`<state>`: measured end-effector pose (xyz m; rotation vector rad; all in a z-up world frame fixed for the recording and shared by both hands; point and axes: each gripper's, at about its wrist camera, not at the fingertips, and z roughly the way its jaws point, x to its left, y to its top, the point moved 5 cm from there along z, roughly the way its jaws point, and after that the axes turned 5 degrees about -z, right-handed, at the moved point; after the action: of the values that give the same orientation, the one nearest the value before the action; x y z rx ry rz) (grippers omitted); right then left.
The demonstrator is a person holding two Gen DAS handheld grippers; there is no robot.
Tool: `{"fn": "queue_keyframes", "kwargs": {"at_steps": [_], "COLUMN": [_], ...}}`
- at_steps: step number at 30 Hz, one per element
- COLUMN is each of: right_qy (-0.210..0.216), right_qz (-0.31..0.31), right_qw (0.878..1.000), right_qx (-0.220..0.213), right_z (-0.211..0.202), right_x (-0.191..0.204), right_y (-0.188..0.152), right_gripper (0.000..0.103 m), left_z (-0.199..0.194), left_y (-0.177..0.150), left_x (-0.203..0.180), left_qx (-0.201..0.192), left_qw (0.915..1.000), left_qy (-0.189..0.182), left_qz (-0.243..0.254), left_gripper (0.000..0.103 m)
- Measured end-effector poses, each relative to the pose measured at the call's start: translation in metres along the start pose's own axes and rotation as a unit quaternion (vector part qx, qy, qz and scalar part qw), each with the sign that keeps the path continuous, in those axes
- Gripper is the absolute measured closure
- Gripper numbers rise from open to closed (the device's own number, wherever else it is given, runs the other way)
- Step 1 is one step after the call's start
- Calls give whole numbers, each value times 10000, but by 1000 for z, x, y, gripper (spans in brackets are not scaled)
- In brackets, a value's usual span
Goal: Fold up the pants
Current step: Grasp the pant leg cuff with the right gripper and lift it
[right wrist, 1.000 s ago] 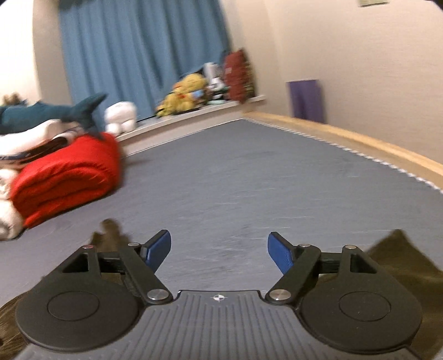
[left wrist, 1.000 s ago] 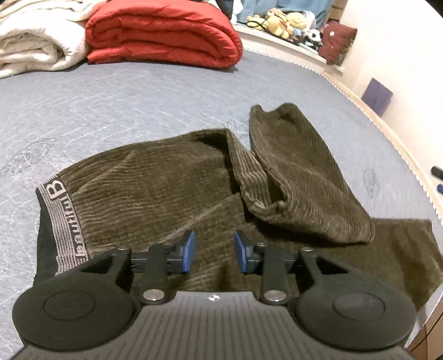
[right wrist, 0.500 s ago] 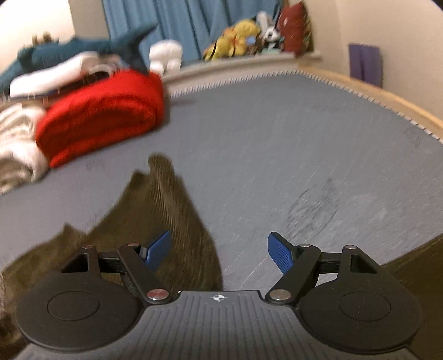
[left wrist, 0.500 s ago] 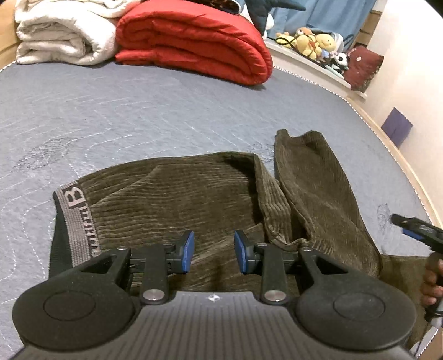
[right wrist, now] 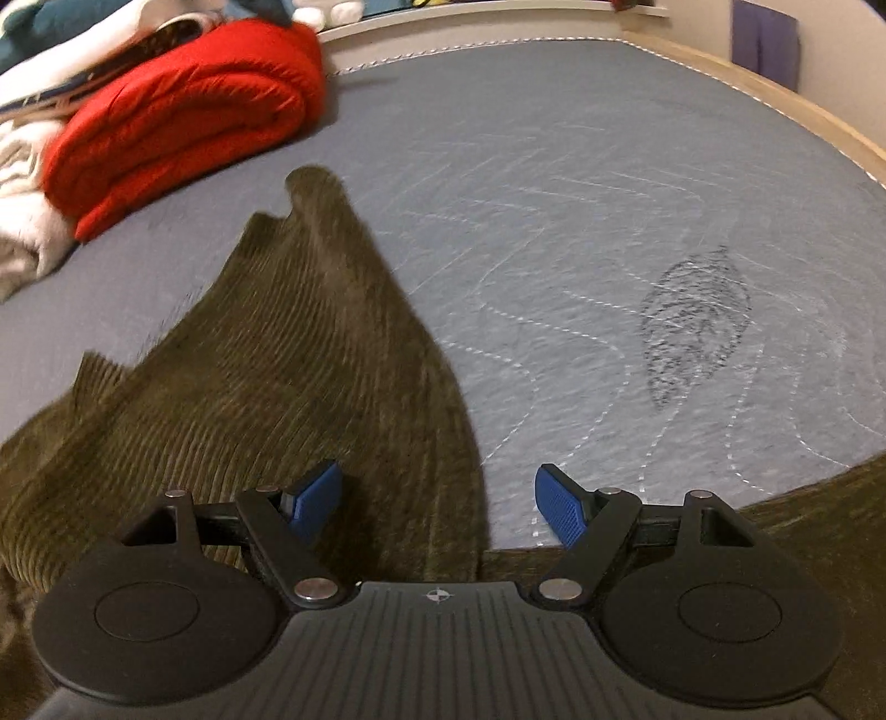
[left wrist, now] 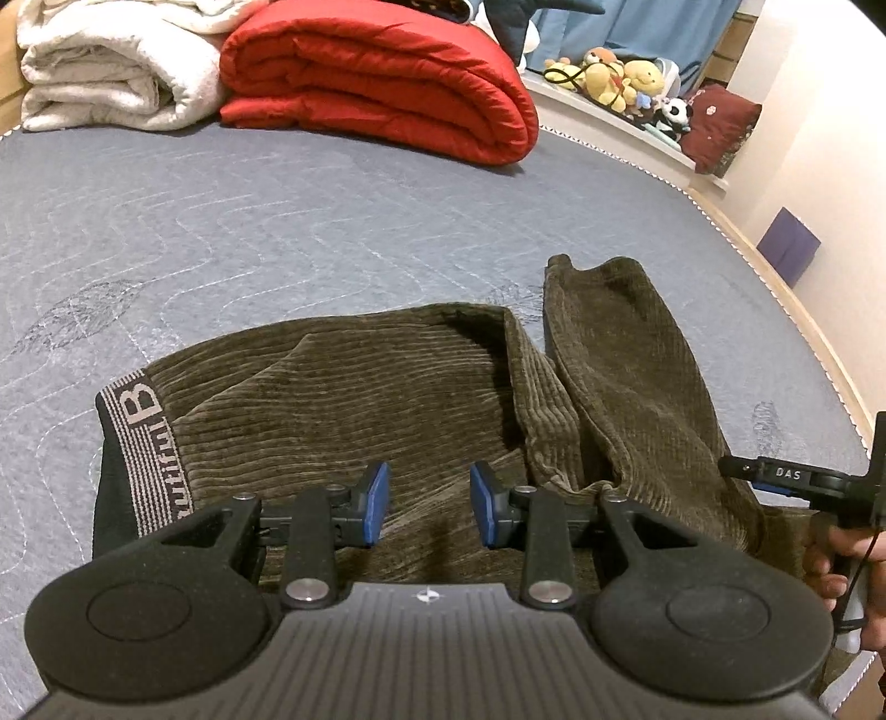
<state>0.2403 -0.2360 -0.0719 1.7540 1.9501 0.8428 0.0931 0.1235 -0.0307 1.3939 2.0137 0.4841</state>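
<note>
The pants [left wrist: 387, 399], of olive-brown corduroy, are spread on the grey quilted mattress [left wrist: 277, 232] of a bed, near its front edge. The lettered grey waistband [left wrist: 149, 443] is seen at the left in the left wrist view, and one leg [left wrist: 637, 376] is folded back over the rest, its hem pointing toward the far side of the bed. In the right wrist view the same leg [right wrist: 310, 343] is seen as a tapering flap whose hem lies toward the red quilt, with another part of the pants [right wrist: 819, 498] showing at the lower right.

The left gripper [left wrist: 429, 504] is held low over the seat of the pants, pointing downward; its jaws are parted by a narrow gap and nothing is seen clamped between them. The right gripper [right wrist: 437, 501] is held over the right edge of the folded leg, its jaws wide apart, with only bare mattress and the leg's edge seen below the gap; nothing is gripped. Whether either touches the cloth cannot be told. In the left wrist view the right gripper [left wrist: 797, 482] is seen at the right edge, held by a hand [left wrist: 847, 570].

A folded red quilt [left wrist: 382, 83] and a folded white blanket [left wrist: 111, 66] lie at the far side of the bed. Beyond them, plush toys [left wrist: 620, 77] sit on a ledge before a blue curtain [left wrist: 637, 27].
</note>
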Motion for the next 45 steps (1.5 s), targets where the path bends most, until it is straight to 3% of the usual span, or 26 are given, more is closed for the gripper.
{"fn": "queue_keyframes", "kwargs": {"at_steps": [2, 4, 9, 12, 16, 20, 24, 26, 28, 31, 39, 45], "right_qy": [21, 104, 338, 265, 574, 1168, 1991, 2102, 2042, 1869, 1532, 1182], "right_qz": [-43, -34, -143, -277, -245, -738, -1508, -1971, -2267, -2266, -2119, -2121], "right_qw": [10000, 9999, 9993, 9992, 9966, 9851, 9639, 9548, 9509, 9550, 9645, 9690], "right_qx": [21, 57, 66, -84, -531, -1026, -919, -733, -527, -414, -379, -465], "right_z": [1, 3, -1, -8, -35, -71, -87, -84, -77, -66, -51, -55], "right_x": [5, 8, 20, 23, 25, 49, 81, 95, 103, 103, 115, 106], "right_y": [0, 2, 3, 7, 21, 31, 18, 5, -6, -8, -4, 2], "right_gripper": [29, 39, 75, 94, 95, 95, 95, 95, 95, 92, 54, 48], "left_z": [-1, -2, -2, -3, -3, -2, 0, 0, 0, 0, 2, 2], "left_y": [0, 0, 0, 0, 0, -1, -2, -2, -2, -2, -3, -1], "left_x": [0, 0, 0, -1, -2, -3, -5, -5, -4, -5, -6, -3], "left_qx": [-6, -3, 4, 8, 12, 39, 67, 72, 71, 71, 107, 99], "left_qw": [10000, 10000, 10000, 10000, 10000, 10000, 9999, 9999, 9999, 9999, 9998, 9999], "left_qy": [-16, -24, -17, -13, -26, -22, -14, -10, -10, -4, 4, -1], "left_qz": [11, 12, 11, 26, 47, 65, 112, 116, 111, 120, 145, 95], "left_gripper": [67, 66, 66, 66, 66, 66, 66, 66, 66, 64, 59, 58]}}
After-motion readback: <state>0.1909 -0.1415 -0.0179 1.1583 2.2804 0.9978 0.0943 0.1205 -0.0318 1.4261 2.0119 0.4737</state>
